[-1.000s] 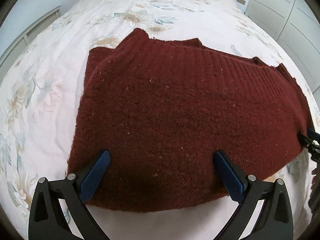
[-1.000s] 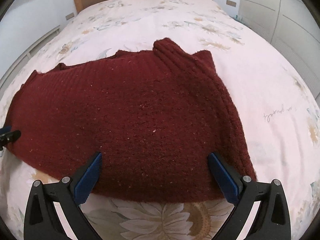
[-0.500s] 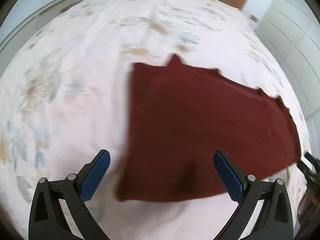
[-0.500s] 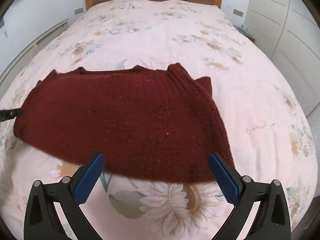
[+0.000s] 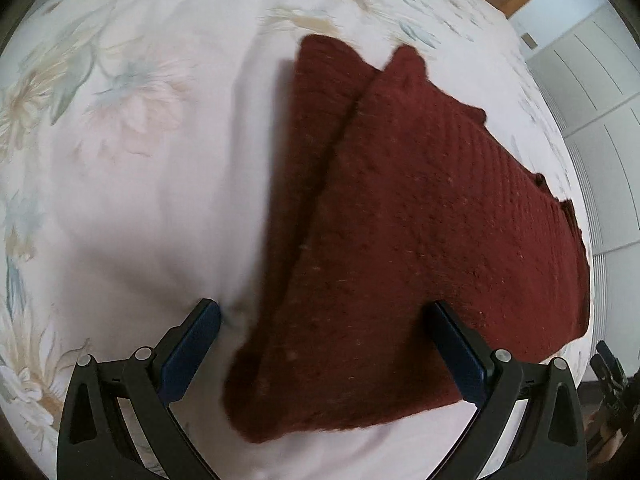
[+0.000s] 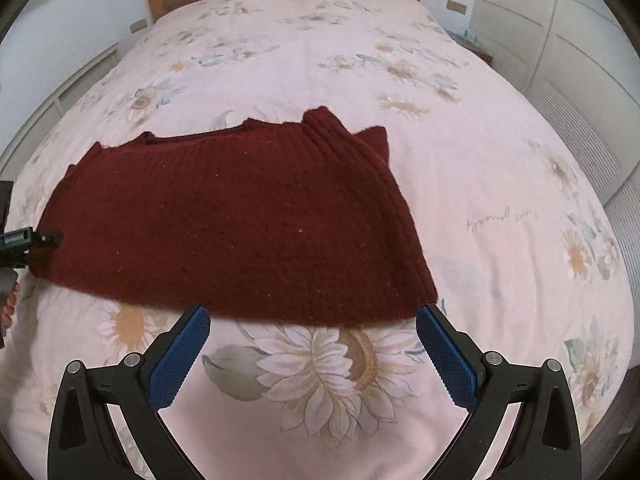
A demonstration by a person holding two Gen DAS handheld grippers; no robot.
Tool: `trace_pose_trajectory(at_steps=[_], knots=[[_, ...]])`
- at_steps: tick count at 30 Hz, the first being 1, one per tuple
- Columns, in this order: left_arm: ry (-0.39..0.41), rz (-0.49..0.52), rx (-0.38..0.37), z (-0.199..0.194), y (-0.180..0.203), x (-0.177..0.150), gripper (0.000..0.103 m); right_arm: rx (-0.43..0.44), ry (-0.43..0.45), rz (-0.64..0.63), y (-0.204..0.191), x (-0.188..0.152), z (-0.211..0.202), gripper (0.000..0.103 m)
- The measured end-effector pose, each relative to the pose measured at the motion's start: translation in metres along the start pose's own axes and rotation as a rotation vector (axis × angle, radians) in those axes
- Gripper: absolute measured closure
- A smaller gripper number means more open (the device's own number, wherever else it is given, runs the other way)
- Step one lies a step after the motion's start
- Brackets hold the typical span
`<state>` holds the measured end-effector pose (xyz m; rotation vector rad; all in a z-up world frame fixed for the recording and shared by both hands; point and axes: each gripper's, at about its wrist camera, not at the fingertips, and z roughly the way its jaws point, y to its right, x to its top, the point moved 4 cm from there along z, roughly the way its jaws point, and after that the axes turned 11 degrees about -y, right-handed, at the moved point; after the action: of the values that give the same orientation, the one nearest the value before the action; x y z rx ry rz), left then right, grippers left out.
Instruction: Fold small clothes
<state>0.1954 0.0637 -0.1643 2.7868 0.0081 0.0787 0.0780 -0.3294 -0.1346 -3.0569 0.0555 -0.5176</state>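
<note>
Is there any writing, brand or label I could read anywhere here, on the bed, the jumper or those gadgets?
Cursive line on the bedspread, right of the red sweater: it looks like handwriting printed into the fabric, but it is too faint and loopy to read.
Small pale label on the left gripper at the edge of the right wrist view: too small and blurred to read.
Sweater and blue fingers: no text visible.

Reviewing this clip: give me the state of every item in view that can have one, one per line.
dark red knit sweater: folded, lying flat on the bed, ungripped
left gripper: open, over the sweater's near corner
right gripper: open, holding nothing
floral bedspread: spread over the bed
</note>
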Motion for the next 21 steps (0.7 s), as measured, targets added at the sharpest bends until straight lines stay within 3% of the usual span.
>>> trace_pose_trajectory(at_steps=[3, 4, 6, 8, 10, 13, 16, 21], knots=[[-0.017, 0.014, -0.035, 0.004, 0.008, 0.004, 0.004, -0.007, -0.005, 0.010, 0.007, -0.003, 0.000, 0.000], [-0.023, 0.031, -0.047, 0.005, 0.013, 0.005, 0.017, -0.007, -0.006, 0.011, 0.008, -0.004, 0.000, 0.000], [-0.022, 0.068, -0.025, 0.003, 0.021, 0.004, 0.031, -0.011, -0.006, 0.014, 0.012, -0.006, -0.001, 0.000], [-0.032, 0.079, -0.041, 0.001, 0.028, 0.005, 0.059, -0.013, -0.006, 0.020, 0.016, -0.007, -0.002, 0.000], [-0.045, 0.067, -0.067, -0.004, 0.033, 0.006, 0.069, -0.011, -0.004, 0.027, 0.019, -0.008, -0.003, 0.000], [-0.026, 0.087, -0.068, -0.021, 0.045, 0.006, 0.072, -0.008, 0.006, 0.039, 0.028, -0.009, -0.007, 0.000], [-0.003, 0.085, -0.130, -0.044, 0.065, 0.006, 0.073, -0.008, 0.019, 0.052, 0.036, -0.008, -0.013, 0.000], [0.044, 0.183, -0.159, -0.082, 0.137, 0.013, 0.074, 0.002, 0.054, 0.094, 0.058, -0.007, -0.026, 0.000]])
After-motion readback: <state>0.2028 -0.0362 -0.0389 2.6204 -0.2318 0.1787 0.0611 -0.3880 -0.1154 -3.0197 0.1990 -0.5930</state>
